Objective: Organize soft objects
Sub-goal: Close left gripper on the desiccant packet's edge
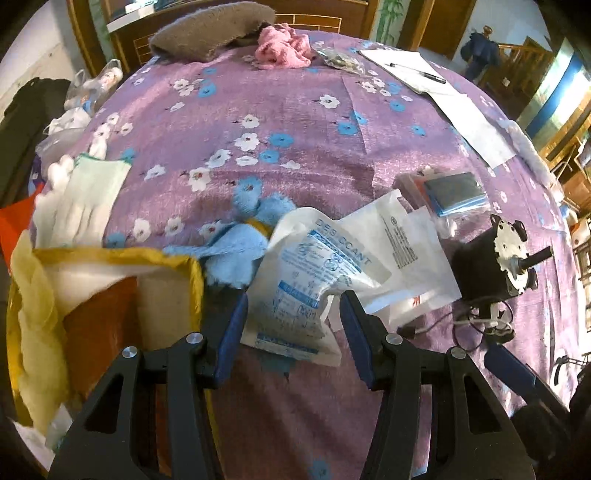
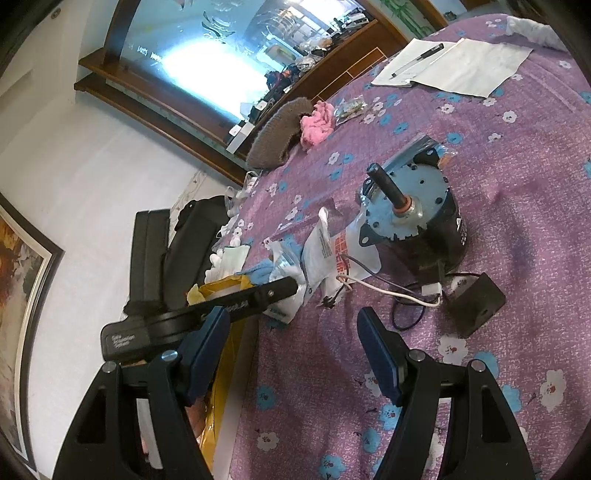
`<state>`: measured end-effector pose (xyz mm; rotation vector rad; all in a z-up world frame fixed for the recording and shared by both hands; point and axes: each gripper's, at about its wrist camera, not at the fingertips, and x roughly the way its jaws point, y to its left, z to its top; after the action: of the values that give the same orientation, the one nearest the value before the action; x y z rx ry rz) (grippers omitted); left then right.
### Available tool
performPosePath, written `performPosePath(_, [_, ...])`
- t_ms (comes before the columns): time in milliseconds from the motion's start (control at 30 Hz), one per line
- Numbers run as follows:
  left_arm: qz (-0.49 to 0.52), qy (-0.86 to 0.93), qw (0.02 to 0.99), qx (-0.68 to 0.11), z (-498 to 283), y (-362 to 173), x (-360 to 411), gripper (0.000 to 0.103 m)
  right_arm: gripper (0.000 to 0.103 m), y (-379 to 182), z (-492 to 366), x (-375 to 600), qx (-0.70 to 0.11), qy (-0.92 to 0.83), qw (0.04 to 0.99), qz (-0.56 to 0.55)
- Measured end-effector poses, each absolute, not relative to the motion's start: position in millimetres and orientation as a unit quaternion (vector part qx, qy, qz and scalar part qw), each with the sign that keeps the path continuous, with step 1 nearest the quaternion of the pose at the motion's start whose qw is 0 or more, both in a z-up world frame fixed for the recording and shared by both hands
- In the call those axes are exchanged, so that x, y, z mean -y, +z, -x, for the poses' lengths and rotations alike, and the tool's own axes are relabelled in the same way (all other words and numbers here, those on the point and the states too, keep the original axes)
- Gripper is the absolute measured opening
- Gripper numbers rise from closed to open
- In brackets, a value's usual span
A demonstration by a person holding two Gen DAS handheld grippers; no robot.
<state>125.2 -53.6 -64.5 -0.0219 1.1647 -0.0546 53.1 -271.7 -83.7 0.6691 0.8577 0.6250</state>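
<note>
Left gripper [image 1: 293,317] jaws released, straddling crinkled white desiccant sachet [image 1: 310,280]; judged light, limp, slippery; best pinched mid-body; right gripper [image 2: 291,339] jaws released, empty

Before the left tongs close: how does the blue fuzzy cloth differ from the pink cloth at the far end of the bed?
The blue fuzzy cloth is light blue with a yellow band; the pink cloth is plain pink. The blue one lies just beyond the left tongs, beside the desiccant packet and the yellow bag; the pink one sits far off, against the brown knit piece. Both are soft, crumpled and resting on the purple floral bedspread.
</note>
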Motion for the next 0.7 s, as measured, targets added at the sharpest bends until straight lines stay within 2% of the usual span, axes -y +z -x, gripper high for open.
performPosePath(67, [0.005,-0.033,0.839,-0.543,-128.3,-65.8,55.1,0.052,0.071,-84.1,-53.9,272.0,-0.403,0.293,0.808,-0.314])
performPosePath(100, [0.010,-0.036,0.838,-0.544,-130.0,-67.4,54.1,0.048,0.071,-84.2,-53.6,272.0,-0.403,0.293,0.808,-0.315])
performPosePath(167, [0.022,-0.041,0.837,-0.545,-131.9,-69.8,52.8,0.033,0.071,-83.8,-54.0,271.9,-0.403,0.293,0.808,-0.314])
performPosePath(300, [0.018,-0.046,0.843,-0.536,-129.3,-68.1,54.3,0.024,0.071,-84.1,-53.4,270.8,-0.404,0.295,0.808,-0.311])
performPosePath(500, [0.045,-0.064,0.843,-0.533,-111.9,-51.5,50.9,0.024,0.071,-83.3,-53.6,269.7,-0.404,0.295,0.809,-0.309])
performPosePath(700, [0.117,-0.080,0.832,-0.536,-77.7,-32.0,32.3,0.023,0.071,-83.6,-53.0,269.6,-0.404,0.297,0.809,-0.307])
